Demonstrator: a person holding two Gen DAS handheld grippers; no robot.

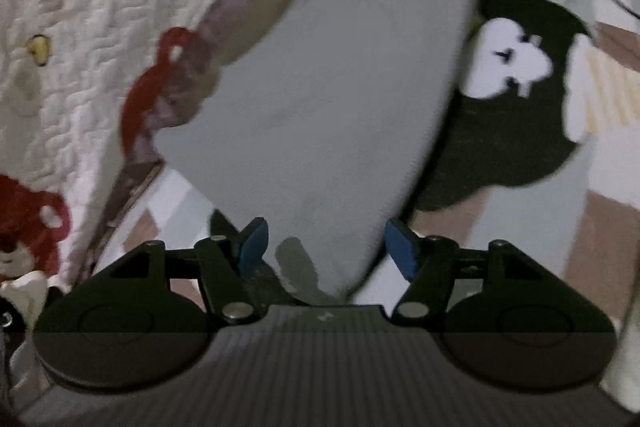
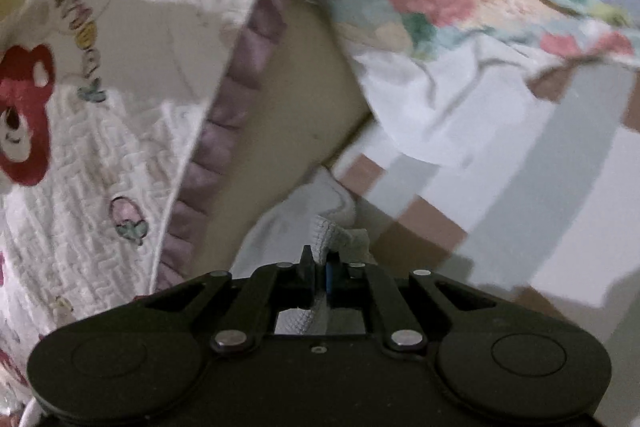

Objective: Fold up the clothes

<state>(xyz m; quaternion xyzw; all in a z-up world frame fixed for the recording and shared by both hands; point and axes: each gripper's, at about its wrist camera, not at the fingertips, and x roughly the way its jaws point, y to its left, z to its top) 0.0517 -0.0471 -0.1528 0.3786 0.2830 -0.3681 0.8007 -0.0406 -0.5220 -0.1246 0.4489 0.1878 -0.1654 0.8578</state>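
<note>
Checked bedsheet [image 2: 500,187] beside quilted bedspread [image 2: 80,167]

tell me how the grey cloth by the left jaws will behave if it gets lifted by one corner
The grey cloth probably hangs limp: it lies in soft curves and tapers to a drooping point between the open jaws of the left gripper. It looks thin and light. It may drag across the checked sheet instead of sliding cleanly.

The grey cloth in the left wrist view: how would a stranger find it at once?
Start from the checked brown and white bedsheet. On it the plain grey cloth runs away from the open left gripper. Unlike the black garment with a white print beside it, it bears no pattern.
</note>
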